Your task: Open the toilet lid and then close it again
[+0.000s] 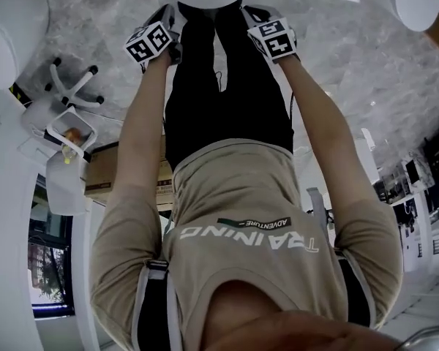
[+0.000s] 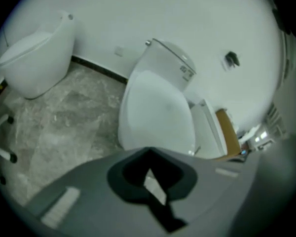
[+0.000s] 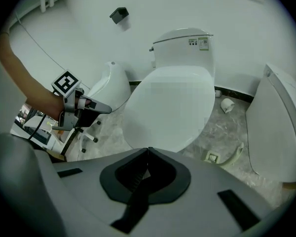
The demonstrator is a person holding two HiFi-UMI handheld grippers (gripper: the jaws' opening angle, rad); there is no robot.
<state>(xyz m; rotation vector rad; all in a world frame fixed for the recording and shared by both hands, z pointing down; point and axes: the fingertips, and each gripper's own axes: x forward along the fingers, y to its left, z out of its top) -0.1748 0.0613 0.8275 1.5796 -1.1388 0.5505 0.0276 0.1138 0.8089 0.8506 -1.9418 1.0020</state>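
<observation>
I've got the toilet [image 3: 176, 85] right ahead of me, white and glossy, standing on the grey marbled floor [image 3: 222, 127]. Its tank [image 3: 180, 51] is backed against the white wall [image 3: 89, 48]. The toilet lid [image 3: 170, 112] is down, lying flat over the bowl. It's a smooth rounded oval, with its front edge nearest me. I can see small labels near the top of the tank.
</observation>
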